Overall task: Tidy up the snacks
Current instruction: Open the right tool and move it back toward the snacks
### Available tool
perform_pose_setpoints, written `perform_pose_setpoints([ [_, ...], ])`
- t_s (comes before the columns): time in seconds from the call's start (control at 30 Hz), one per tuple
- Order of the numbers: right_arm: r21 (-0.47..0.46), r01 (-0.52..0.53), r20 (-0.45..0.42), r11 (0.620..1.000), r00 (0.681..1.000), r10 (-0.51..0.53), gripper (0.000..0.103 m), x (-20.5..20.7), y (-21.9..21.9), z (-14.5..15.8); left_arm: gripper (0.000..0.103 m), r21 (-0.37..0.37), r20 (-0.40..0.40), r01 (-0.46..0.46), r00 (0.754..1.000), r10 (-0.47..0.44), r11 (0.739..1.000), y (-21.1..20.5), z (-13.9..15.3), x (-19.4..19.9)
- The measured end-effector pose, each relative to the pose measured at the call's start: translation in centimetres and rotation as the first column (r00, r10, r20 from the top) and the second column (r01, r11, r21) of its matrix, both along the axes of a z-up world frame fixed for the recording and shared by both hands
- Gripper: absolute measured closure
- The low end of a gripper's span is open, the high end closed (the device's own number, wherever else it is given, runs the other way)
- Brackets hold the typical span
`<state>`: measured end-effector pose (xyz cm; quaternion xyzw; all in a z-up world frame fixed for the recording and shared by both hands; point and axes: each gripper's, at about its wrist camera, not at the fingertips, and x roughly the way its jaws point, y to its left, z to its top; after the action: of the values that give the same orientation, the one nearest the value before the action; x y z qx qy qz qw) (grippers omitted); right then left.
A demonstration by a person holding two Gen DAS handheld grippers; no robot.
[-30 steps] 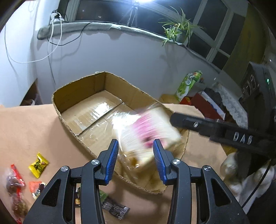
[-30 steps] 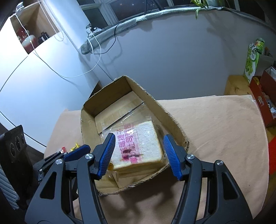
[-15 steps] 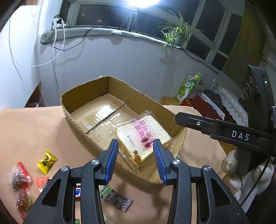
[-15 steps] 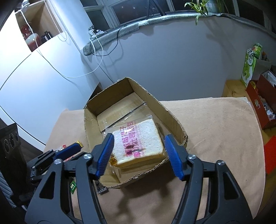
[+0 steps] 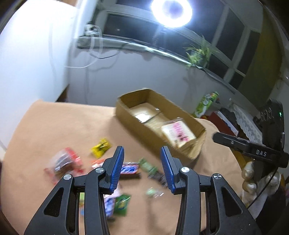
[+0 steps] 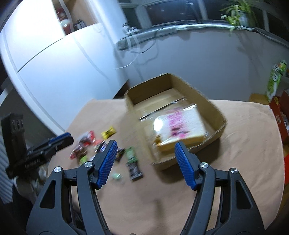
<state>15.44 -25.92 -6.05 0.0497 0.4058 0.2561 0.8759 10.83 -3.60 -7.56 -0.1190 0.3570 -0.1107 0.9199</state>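
A cardboard box [image 5: 126,115] [image 6: 215,108] stands on the tan cloth. A bagged bread slice with pink print [image 5: 178,134] [image 6: 180,124] lies in its near end. Several small snack packets lie left of the box: a yellow one [image 5: 100,147] [image 6: 108,133], a red one [image 5: 63,162] [image 6: 84,142], a green-and-dark one [image 5: 150,168] [image 6: 132,160], a blue bar [image 5: 129,169]. My left gripper [image 5: 141,169] is open and empty above the packets. My right gripper [image 6: 145,162] is open and empty, before the box's near corner. Both views are blurred.
The tan cloth [image 6: 243,162] covers the table to its edges. A white wall and cabinet stand at the left. A green carton [image 5: 206,104] [image 6: 274,79] and a red box [image 6: 281,115] sit beyond the table on the right. A bright ring lamp [image 5: 171,12] shines above.
Both grippers have pulled back and up from the box and swung left. The bread slice stays in the box. The loose packets on the cloth have come into view.
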Motion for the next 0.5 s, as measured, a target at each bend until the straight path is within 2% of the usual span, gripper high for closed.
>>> perform_pose_setpoints([
  [0.33, -0.113, -0.194, -0.015, 0.974, 0.981, 0.194, 0.034, -4.0, 5.9, -3.3, 0.062, 0.006, -0.066, -0.086, 0.994, 0.086, 0.996, 5.6, -2.8, -4.6],
  [0.5, -0.175, -0.267, -0.046, 0.948, 0.964, 0.263, 0.036, -4.7, 8.2, -5.3, 0.062, 0.026, -0.113, -0.064, 0.991, 0.066, 0.998, 5.5, -4.9, -5.2],
])
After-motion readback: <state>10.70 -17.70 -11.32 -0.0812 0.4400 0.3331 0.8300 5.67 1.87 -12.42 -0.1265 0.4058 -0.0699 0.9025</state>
